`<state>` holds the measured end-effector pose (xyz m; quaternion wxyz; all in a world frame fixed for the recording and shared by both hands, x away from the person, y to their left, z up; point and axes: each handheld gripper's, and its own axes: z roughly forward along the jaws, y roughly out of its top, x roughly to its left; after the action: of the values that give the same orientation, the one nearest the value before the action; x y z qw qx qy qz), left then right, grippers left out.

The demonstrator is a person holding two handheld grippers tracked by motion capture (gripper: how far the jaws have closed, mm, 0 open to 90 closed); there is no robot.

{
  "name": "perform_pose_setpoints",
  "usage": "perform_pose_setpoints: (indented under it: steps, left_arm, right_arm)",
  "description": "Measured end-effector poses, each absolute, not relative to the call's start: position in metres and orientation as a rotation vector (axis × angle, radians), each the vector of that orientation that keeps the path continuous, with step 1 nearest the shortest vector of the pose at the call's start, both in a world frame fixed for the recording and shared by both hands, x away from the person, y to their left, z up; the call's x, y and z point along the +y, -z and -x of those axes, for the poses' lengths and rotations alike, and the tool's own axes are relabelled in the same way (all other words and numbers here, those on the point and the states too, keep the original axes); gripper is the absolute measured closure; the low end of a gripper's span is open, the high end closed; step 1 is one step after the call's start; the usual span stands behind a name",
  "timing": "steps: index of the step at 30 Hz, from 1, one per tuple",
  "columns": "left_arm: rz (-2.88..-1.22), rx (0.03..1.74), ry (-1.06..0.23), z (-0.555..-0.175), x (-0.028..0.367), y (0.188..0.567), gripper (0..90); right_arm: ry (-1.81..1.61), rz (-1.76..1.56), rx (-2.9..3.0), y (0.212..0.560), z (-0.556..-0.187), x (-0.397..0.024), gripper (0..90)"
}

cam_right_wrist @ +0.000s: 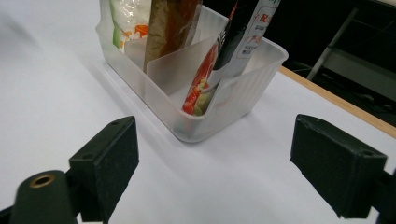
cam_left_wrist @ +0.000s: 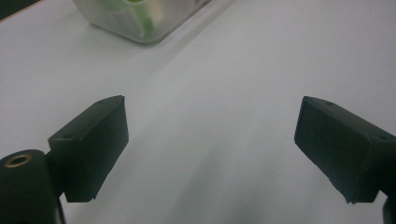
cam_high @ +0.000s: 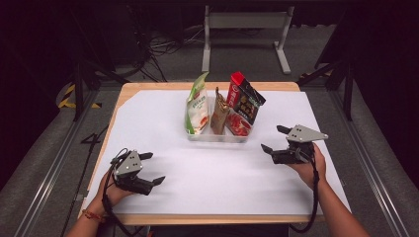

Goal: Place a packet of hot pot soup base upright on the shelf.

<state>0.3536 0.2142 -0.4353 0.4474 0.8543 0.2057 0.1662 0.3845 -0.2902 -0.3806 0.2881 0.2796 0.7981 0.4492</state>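
A clear plastic bin (cam_high: pixel 217 137) (cam_right_wrist: pixel 243 88) stands at the table's middle back, split by a divider. In it stand a green-and-white pouch (cam_high: pixel 197 104) (cam_right_wrist: pixel 127 18), a brown packet (cam_high: pixel 219 113) (cam_right_wrist: pixel 170 23) and a red-and-black packet (cam_high: pixel 243 103) (cam_right_wrist: pixel 224 56). My left gripper (cam_high: pixel 152 168) (cam_left_wrist: pixel 212 140) rests open near the front left, empty, with a corner of the bin (cam_left_wrist: pixel 140 21) ahead of it. My right gripper (cam_high: pixel 276 139) (cam_right_wrist: pixel 215 154) is open and empty, right of the bin and pointing at its corner.
White paper (cam_high: pixel 212 177) covers most of the wooden table (cam_high: pixel 148 87). Beyond the far edge are a metal frame (cam_high: pixel 244 29), cables and a dark floor. The person's forearms come in from the bottom corners.
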Motion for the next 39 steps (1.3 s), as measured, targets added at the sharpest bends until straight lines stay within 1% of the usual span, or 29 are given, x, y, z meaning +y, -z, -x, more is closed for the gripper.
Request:
perform_pose_setpoints:
  steps: [9,20,22,39]
  left_arm:
    - [-2.108,0.519,-0.418,-0.354,0.214,0.436,10.0]
    - [-2.115,0.517,-0.43,-0.354,0.213,0.436,9.9]
    - [-2.118,0.518,-0.431,-0.354,0.213,0.436,9.9]
    - [-2.131,0.512,-0.445,-0.351,0.213,0.438,10.3]
  right_arm:
    - [-1.183,-0.708,2.119,0.387,-0.367,-0.303,17.1]
    - [-1.169,-0.714,2.122,0.399,-0.35,-0.321,15.1]
    - [-1.164,-0.725,2.121,0.4,-0.348,-0.324,14.0]
    - [-1.174,-0.834,2.078,0.417,-0.326,-0.357,14.8]
